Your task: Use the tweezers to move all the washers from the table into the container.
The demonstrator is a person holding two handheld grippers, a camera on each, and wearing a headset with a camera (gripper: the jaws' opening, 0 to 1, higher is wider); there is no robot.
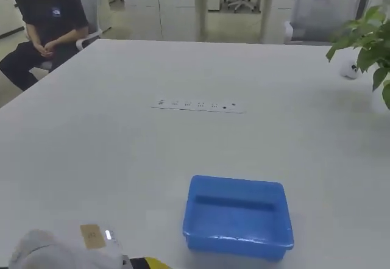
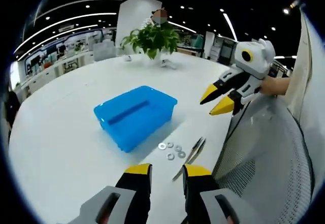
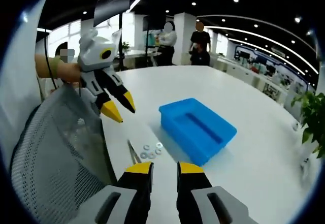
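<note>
Several small metal washers (image 2: 171, 150) lie on the white table (image 2: 76, 148) near its edge, with the tweezers (image 2: 191, 152) lying just beside them. The blue container (image 2: 135, 113) stands a short way past them, and nothing shows inside it. My left gripper (image 2: 167, 174) hovers open above the table short of the washers, holding nothing. My right gripper (image 2: 219, 100) hangs in the air over the table edge, jaws apart. In the right gripper view, washers (image 3: 152, 150), tweezers (image 3: 133, 152), container (image 3: 198, 127), left gripper (image 3: 120, 107) and my own open right gripper (image 3: 163, 173) all show. The head view has the container (image 1: 238, 216) and a gripper (image 1: 146, 263) at the bottom edge.
A mesh chair back (image 2: 264, 153) stands close against the table edge by the tweezers. A power strip (image 1: 198, 105) lies mid-table, and a potted plant (image 1: 368, 43) stands at the far right. A person (image 1: 46, 19) sits at the far left corner.
</note>
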